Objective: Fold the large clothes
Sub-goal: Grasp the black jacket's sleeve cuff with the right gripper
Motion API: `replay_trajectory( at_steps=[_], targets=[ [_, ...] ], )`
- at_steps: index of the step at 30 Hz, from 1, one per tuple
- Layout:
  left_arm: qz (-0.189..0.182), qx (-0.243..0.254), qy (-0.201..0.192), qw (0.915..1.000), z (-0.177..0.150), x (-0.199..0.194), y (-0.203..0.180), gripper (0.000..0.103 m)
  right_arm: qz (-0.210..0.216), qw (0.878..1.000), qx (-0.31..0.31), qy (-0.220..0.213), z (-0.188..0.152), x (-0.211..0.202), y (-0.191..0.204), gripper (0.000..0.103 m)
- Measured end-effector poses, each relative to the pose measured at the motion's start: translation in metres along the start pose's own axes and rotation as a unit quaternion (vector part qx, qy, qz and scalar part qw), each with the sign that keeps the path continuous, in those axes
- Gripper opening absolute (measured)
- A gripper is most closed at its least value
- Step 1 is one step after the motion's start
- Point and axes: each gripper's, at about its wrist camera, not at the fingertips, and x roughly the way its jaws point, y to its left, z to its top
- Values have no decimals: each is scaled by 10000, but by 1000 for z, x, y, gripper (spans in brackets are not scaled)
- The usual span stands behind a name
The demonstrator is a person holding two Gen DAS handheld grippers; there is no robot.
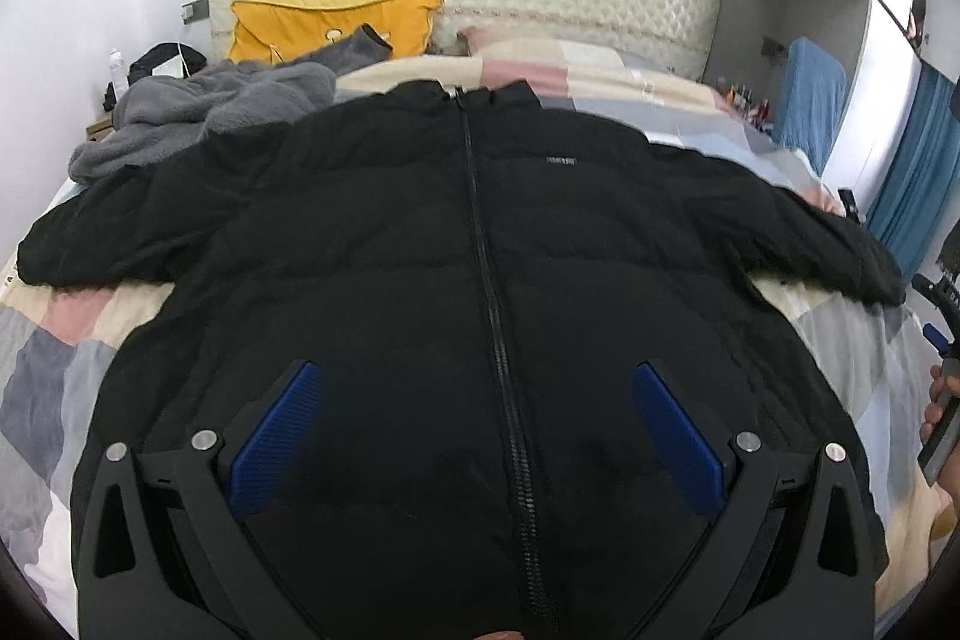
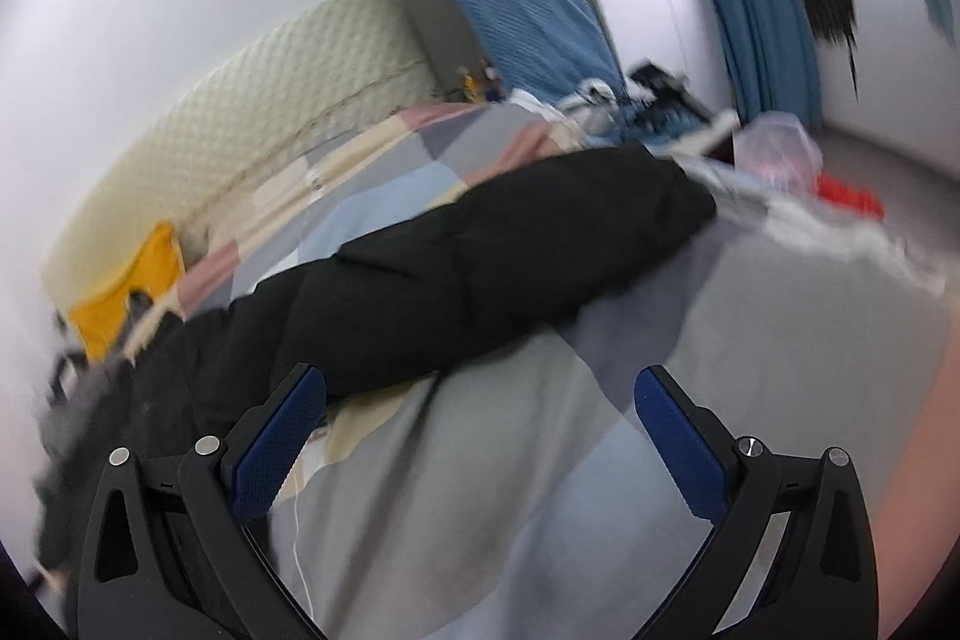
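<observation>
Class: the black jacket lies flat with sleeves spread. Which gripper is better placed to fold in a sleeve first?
Probably right. The right gripper, open, faces the sleeve closely; the left gripper, open, hovers over the black jacket at its zip.

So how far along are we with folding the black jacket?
Done: the black jacket lies flat on the bed, front up, zipped, both sleeves spread out. In hand: nothing; the left gripper hovers open over the hem, and the right gripper is open near the right sleeve. Left: every fold, sleeves in first, then the body.
</observation>
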Motion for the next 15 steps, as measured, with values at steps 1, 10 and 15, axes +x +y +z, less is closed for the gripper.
replay_trajectory(
  at_steps=[1, 10, 15],
  targets=[
    [12, 26, 0, 10000, -1, 0, -1, 103, -16, 9998, 121, 126, 0, 6, -8, 97],
    [85, -59, -14, 9999, -1, 1, 2, 103, 462, 9833, 1737, 299, 12, 54, -80, 95],
    [183, -329, -82, 9993, 2, 1, 11, 103, 624, 9768, 2045, 117, 41, 80, -81, 95]
  ],
)
